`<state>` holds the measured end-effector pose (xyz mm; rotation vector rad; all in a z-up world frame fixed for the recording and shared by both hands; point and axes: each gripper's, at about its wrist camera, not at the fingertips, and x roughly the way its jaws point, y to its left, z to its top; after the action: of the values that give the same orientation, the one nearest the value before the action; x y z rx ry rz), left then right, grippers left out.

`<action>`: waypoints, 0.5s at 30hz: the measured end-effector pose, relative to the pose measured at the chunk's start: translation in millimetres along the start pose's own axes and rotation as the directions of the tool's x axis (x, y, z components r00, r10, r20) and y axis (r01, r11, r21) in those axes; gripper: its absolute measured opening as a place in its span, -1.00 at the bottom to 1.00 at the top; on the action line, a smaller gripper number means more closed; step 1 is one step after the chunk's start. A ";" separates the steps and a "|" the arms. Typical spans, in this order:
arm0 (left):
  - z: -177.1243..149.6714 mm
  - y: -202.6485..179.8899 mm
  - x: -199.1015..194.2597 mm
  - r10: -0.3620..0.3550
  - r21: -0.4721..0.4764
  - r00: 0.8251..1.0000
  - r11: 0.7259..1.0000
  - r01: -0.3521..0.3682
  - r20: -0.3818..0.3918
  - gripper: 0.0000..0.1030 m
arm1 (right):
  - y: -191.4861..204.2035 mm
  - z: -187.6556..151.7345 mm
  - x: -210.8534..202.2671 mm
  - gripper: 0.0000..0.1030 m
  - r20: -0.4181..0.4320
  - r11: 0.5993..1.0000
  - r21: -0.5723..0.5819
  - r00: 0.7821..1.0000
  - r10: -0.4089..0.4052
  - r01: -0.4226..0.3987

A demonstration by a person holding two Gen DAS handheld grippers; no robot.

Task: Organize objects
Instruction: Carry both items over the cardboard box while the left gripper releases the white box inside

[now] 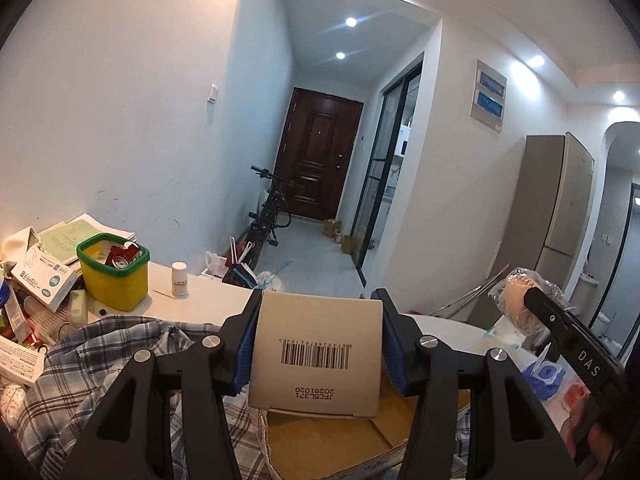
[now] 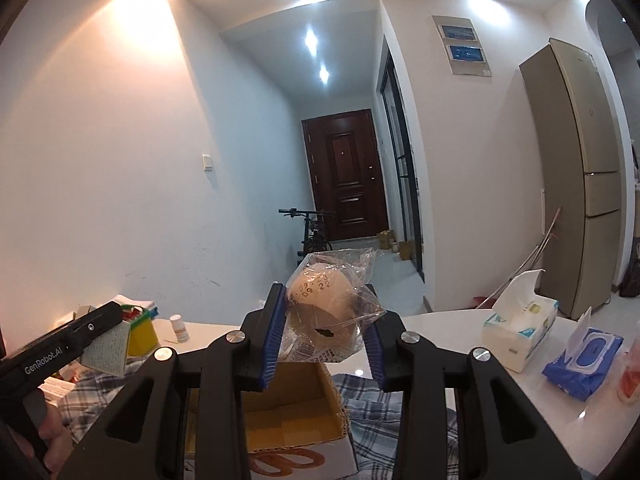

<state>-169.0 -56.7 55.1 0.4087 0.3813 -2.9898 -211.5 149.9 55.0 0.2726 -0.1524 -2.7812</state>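
We've got the left claw (image 1: 316, 344) clamped on the small carton (image 1: 316, 354), stiff and light, held by its sides above the open cardboard box (image 2: 288, 408). The right claw (image 2: 324, 332) pinches the bagged bun (image 2: 324, 300): soft, slippery film, so grip gently.

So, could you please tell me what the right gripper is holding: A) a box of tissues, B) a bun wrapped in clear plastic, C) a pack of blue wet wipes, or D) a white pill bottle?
B: the right gripper has its blue pads pressed on the bun wrapped in clear plastic, raised over the open cardboard box.
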 end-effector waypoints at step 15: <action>-24.1 -19.2 28.9 -0.003 0.076 0.995 0.997 0.011 -0.097 0.07 | 13.8 -8.7 15.3 -0.30 -0.036 0.996 -0.087 0.999 0.026 -0.029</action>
<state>-193.1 -33.8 29.1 0.5624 0.2772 -3.0064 -219.4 131.1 45.9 0.2944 -0.0260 -2.7456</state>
